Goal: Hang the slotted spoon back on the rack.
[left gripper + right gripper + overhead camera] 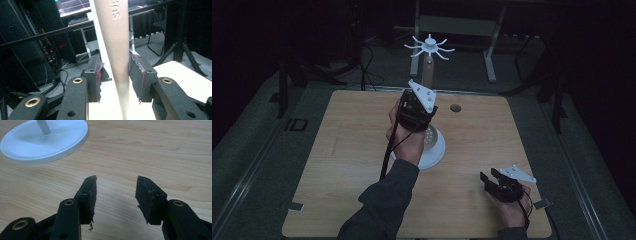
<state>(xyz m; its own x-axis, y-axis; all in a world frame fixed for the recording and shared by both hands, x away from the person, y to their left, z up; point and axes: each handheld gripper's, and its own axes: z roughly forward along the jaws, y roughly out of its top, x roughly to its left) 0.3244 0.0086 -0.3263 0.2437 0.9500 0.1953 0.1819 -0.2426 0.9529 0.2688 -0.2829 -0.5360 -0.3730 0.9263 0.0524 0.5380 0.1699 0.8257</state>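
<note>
Wooden handle (115,37) between parted left jaws — touching one pad; right jaws wide, empty.

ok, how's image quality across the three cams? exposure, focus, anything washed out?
High view: badly underexposed, surroundings nearly black, only the table and white stand base read. Left gripper view: brighter, the beige pole between the jaws is close and soft, and a screen at the top glares. Right gripper view: evenly lit, wood grain sharp, white base slightly washed out.
</note>
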